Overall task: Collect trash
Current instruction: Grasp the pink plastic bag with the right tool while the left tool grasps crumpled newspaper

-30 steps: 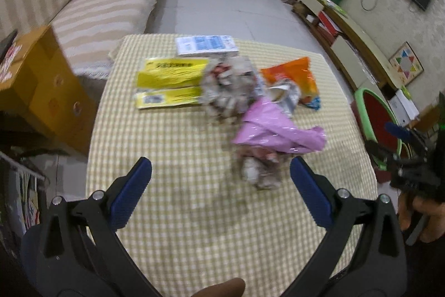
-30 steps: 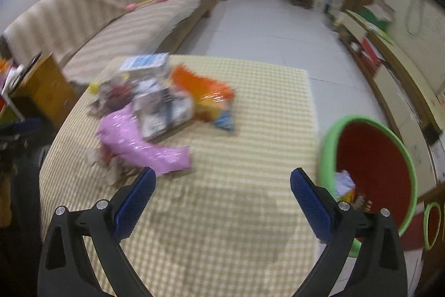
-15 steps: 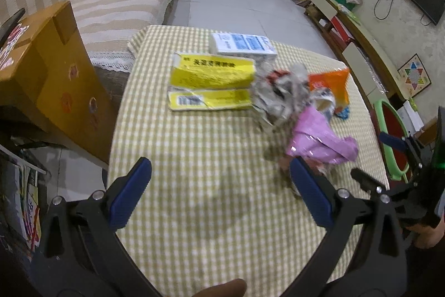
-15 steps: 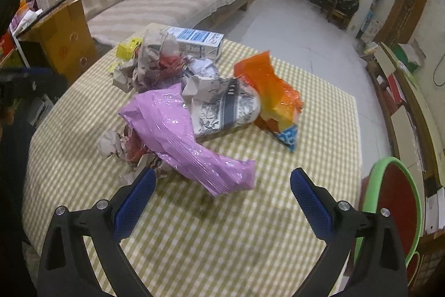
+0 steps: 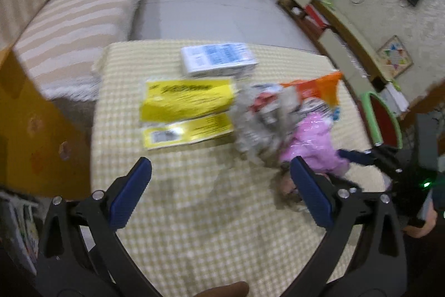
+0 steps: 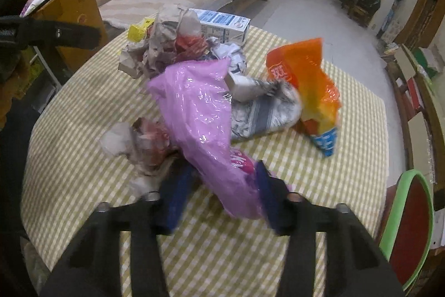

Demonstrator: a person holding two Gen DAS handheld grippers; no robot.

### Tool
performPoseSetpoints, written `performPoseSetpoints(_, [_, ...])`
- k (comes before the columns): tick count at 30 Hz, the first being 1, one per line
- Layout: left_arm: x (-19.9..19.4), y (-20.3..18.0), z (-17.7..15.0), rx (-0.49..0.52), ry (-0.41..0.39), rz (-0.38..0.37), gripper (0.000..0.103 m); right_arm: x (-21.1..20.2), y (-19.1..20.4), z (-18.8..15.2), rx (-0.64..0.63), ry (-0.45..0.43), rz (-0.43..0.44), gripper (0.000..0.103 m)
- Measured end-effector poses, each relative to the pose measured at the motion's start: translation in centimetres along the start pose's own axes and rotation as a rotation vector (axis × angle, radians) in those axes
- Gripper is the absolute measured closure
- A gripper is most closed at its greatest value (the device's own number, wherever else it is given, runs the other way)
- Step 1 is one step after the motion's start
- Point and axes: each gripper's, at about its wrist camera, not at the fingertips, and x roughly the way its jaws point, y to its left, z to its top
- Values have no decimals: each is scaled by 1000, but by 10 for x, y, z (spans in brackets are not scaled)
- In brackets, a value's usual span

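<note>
Checked-cloth table (image 6: 347,107) bears pink bag (image 6: 200,113); orange wrapper (image 6: 306,74); milk carton (image 6: 222,24).

Your widest clear stretch is the near part of the checked tablecloth (image 5: 194,213), bare right up to your left gripper (image 5: 219,188), whose jaws stand wide with nothing between them. Ahead, the yellow boxes (image 5: 186,113) and the blue-and-white carton (image 5: 217,60) block the far middle. To their right the crumpled paper (image 6: 167,46), pink plastic bag (image 6: 200,113), grey wrapper (image 6: 264,110) and orange packet (image 6: 306,80) crowd together, touching, with no lane between them. Your right gripper (image 6: 219,196) is closing around the pink bag's near end. The right side of the cloth beyond the orange packet lies open to the table edge, where the green-rimmed bin (image 6: 411,227) stands just off the corner.
</note>
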Motion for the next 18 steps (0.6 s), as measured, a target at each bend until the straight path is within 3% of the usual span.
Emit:
performPoseSetpoints(6, [19, -26, 19, 20, 10, -47, 5, -13, -8, -4, 19, -12, 40, 73])
performPoseSetpoints(12, [40, -23, 27, -45, 37, -55, 6, -33, -25, -13, 77, -22, 55, 74])
performPoseSetpoints(15, [52, -23, 27, -59, 58, -65, 16, -44, -36, -16, 120, -30, 46, 74])
performPoseSetpoints(18, [63, -21, 26, -82, 85, -62, 40, -52, -48, -17, 164, -37, 40, 74])
